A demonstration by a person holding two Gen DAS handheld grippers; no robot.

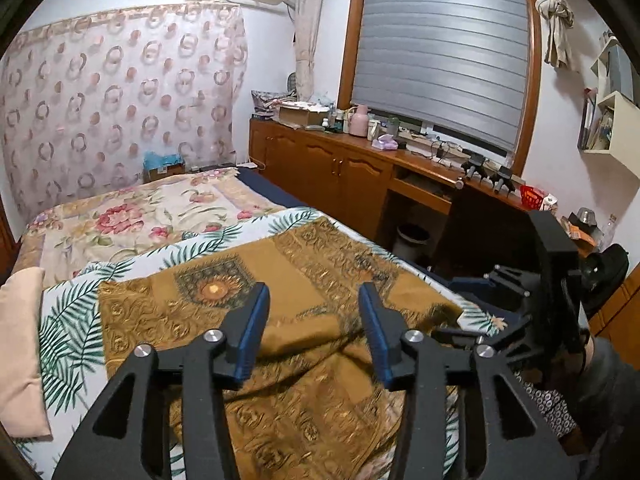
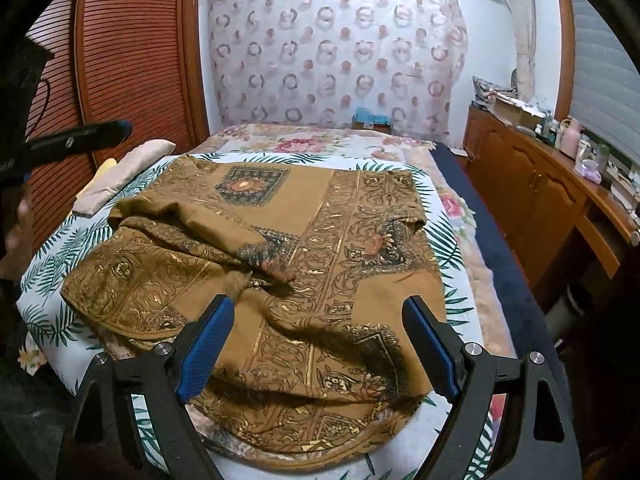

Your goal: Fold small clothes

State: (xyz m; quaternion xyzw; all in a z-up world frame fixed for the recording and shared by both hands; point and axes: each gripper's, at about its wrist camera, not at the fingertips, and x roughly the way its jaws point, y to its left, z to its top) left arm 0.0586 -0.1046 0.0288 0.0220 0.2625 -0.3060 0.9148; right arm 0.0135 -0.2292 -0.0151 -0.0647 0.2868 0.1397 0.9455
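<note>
— Where do we see the mustard-brown patterned garment (image 2: 280,264)?
— It lies rumpled on the white palm-leaf sheet (image 2: 52,276) over the bed, its left side bunched into folds.
— And our tools?
— Our left gripper (image 1: 314,332) hangs above it, jaws spread, holding nothing. Our right gripper (image 2: 320,344) is likewise parted and empty, over the near hem.

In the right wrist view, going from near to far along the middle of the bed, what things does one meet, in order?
Open right claw → brown patterned garment → palm-leaf sheet → pink floral bedspread → blue item at the bed's head → ring-patterned curtain.
</note>
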